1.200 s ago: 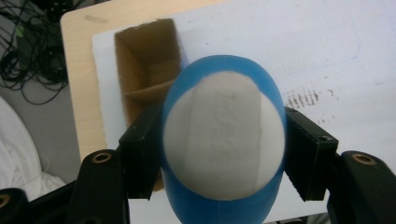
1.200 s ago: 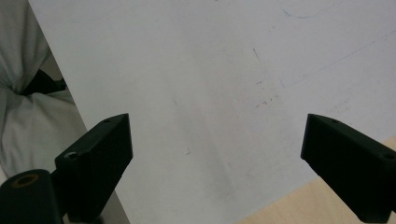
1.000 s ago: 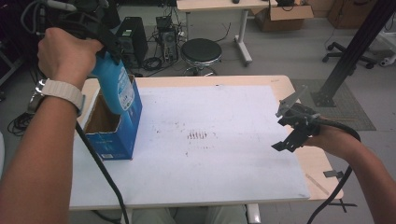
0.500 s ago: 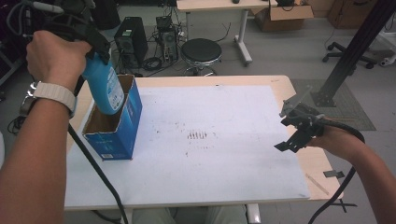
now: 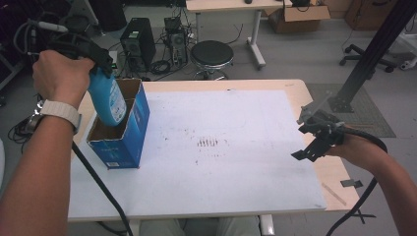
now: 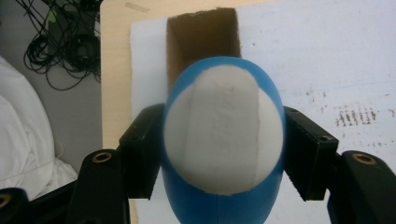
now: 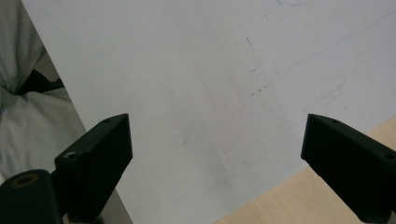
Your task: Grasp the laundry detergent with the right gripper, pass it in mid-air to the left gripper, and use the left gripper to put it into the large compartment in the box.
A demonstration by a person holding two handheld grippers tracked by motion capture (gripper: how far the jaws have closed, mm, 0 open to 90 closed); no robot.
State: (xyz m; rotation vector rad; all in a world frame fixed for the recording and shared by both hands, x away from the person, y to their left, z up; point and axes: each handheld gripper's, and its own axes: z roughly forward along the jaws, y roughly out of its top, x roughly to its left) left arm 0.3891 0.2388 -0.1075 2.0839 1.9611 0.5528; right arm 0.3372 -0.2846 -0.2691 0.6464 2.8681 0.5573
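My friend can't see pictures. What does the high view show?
A person's left gripper holds a blue bottle, its bottom dipping into an open blue box on a white table. The right gripper hangs open at the table's right edge.

We've got a blue bottle (image 5: 109,100) with a pale label at the upper left of the high view, tilted, its lower end dipping into the open top of a blue cardboard box (image 5: 122,129). The box stands upright near the left edge of the frame, brown inside. In the left gripper view we see the bottle's (image 6: 224,140) rounded whitish bottom end-on, box opening (image 6: 203,42) just above it.
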